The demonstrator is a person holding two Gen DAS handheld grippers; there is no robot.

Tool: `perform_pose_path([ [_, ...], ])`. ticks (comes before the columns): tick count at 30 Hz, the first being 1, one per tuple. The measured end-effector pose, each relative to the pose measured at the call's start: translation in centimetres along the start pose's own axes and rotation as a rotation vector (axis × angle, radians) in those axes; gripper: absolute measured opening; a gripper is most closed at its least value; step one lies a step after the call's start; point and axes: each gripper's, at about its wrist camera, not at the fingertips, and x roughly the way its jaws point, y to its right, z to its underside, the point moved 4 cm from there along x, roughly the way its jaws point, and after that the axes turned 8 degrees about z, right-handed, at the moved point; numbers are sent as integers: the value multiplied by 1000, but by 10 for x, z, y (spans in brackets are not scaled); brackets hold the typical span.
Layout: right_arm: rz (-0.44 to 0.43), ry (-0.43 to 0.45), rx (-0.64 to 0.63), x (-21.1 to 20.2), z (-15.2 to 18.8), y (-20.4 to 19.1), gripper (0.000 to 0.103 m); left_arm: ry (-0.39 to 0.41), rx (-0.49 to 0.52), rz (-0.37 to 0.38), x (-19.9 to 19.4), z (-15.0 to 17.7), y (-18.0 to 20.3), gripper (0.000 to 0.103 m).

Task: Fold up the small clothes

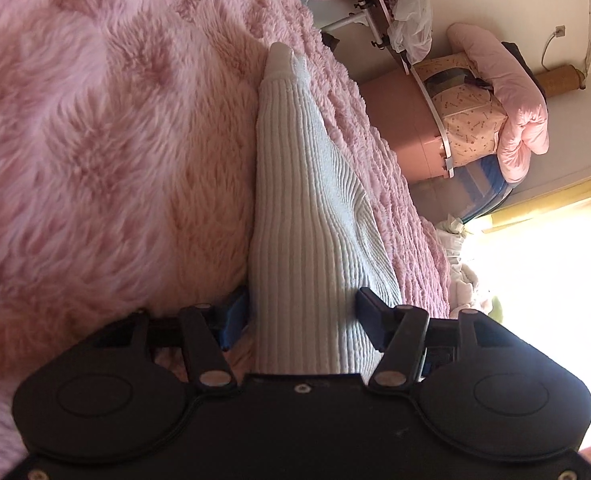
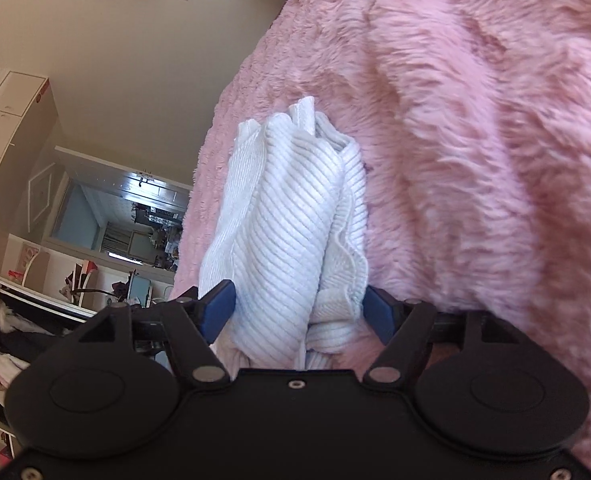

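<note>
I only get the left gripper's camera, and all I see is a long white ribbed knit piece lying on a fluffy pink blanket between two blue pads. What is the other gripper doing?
Observer: The right gripper has its blue pads on either side of a bunched white ribbed knit garment.
Operator: Bunched? Mine looks flat and narrow.
Observer: In the right view the cloth is gathered into several thick folds, with a wavy hem edge showing on one side.
Operator: Is it lifted off the bed?
Observer: I cannot tell; the fluffy pink blanket fills the view right behind it.
</note>
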Motion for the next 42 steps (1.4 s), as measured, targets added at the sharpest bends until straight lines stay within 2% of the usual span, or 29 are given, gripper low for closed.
perform_pose_path([
  [7,6,-24,-30,31,-5,-12,75,-41,-31,26,25,-10,-2,62],
  [9,9,-15,-30,32,-4,-16,72,-28,-13,40,23,-9,2,58],
  [11,9,-2,-6,30,-3,-18,61,-22,21,56,20,-5,10,55],
  [13,-11,9,12,24,-2,-25,56,-13,27,84,17,-5,18,53],
  [17,-11,33,-44,14,-4,-59,54,-21,91,67,9,-8,45,51],
  [23,-60,54,-151,1,4,-134,54,30,177,93,-47,-14,103,51],
  [29,-127,40,-237,-10,43,-181,54,75,235,55,-121,25,137,51],
  [34,-138,-2,-292,-3,86,-194,54,100,244,21,-156,70,121,51],
  [39,-59,-45,-291,28,117,-166,54,103,179,-30,-155,106,63,51],
  [42,2,-72,-230,49,131,-135,54,80,117,-76,-145,122,23,51],
])
